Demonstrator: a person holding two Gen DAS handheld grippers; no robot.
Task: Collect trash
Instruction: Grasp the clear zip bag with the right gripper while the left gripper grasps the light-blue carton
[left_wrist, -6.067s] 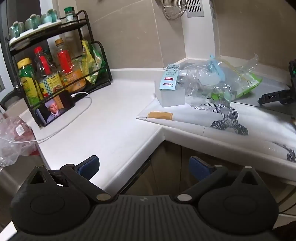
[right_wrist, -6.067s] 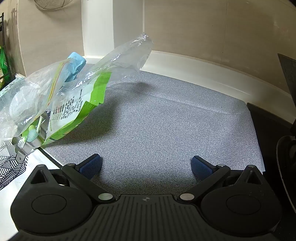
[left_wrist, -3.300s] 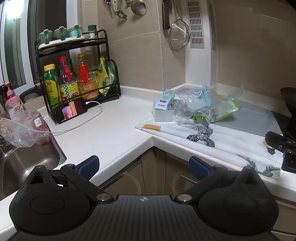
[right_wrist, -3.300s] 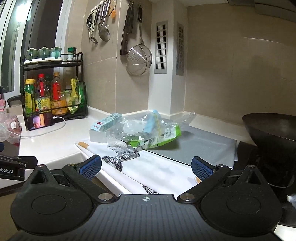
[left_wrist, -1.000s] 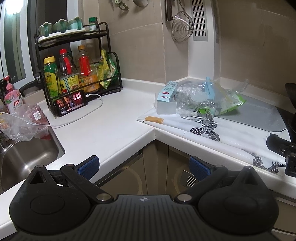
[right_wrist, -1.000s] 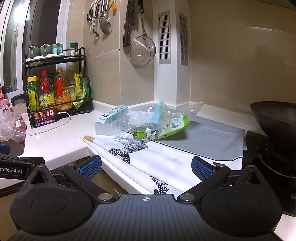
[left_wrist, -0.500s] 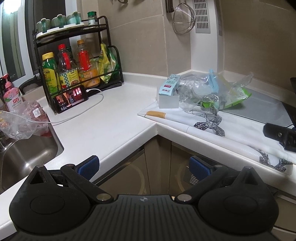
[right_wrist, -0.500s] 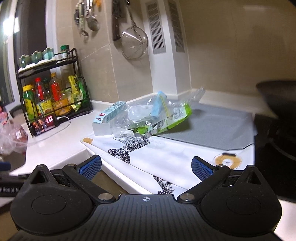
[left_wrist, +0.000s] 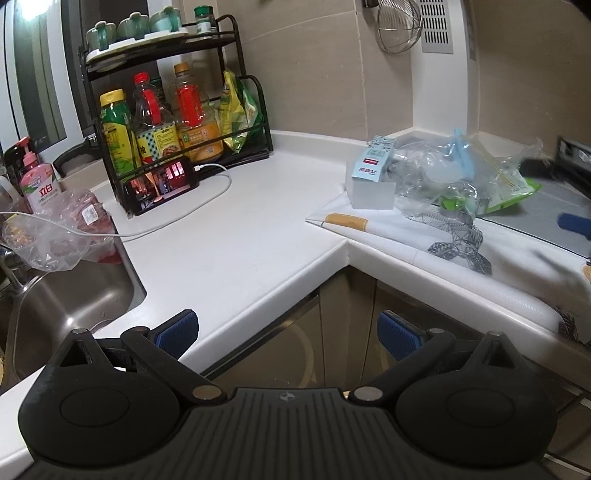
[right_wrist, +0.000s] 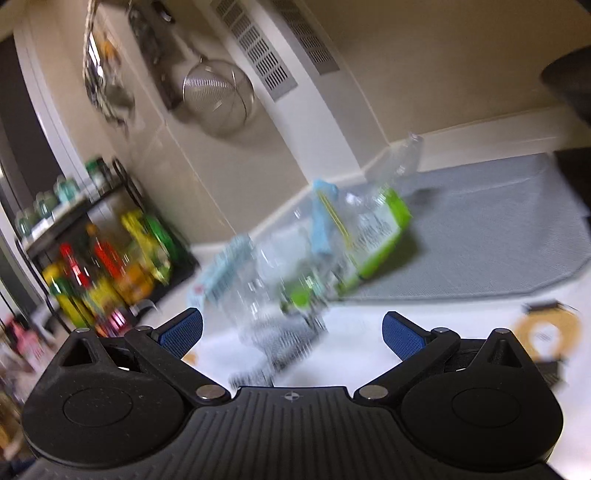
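Toward the back corner of the white countertop (left_wrist: 236, 236), a heap of clear plastic bags (left_wrist: 439, 173) with a green-printed packet (left_wrist: 509, 194) is seen beside a small blue-and-white carton (left_wrist: 371, 166), partly on a grey mat (right_wrist: 491, 236); the left gripper (left_wrist: 288, 330) is held spread and empty off the counter's front edge; the right gripper (right_wrist: 291, 328), likewise spread, is pointed at the heap, though that view is blurred.

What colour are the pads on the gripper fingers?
Blue, on both grippers' fingertips; clearest in the left wrist view.
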